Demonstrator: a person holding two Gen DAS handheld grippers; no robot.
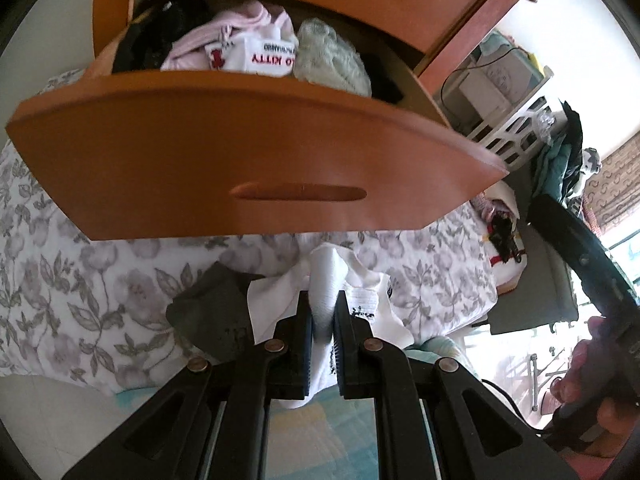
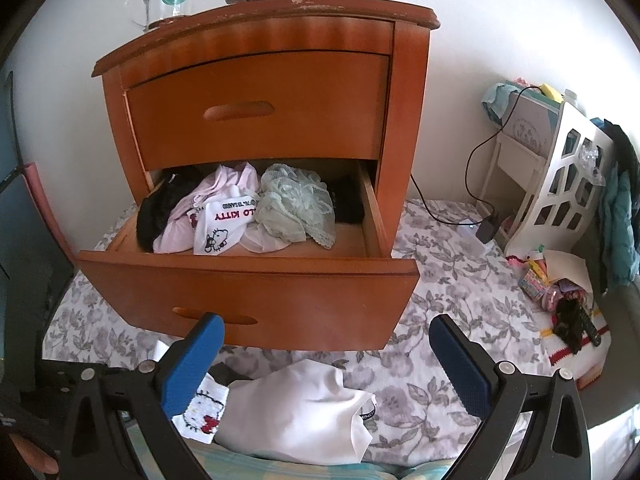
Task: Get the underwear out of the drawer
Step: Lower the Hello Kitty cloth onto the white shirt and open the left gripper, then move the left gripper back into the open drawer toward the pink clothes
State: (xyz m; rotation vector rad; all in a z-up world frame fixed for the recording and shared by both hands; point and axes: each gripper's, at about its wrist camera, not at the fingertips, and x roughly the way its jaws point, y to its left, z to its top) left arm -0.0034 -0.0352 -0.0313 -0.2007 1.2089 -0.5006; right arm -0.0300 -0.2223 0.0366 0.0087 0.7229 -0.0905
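The left gripper (image 1: pixel 322 312) was clenched on a white piece of underwear (image 1: pixel 326 276), holding it low over the floral bedspread (image 1: pixel 80 280) in front of the open drawer (image 1: pixel 240 148). A dark garment (image 1: pixel 212 312) lay just beside it on the bedspread. The right gripper (image 2: pixel 326 364) stood released, its blue pads (image 2: pixel 196 364) wide apart with nothing between them, above a white garment (image 2: pixel 304 408) on the bedspread. Inside the drawer remained more clothing (pink, black, pale green lace (image 2: pixel 296 204) and a printed white piece (image 2: pixel 224 224)).
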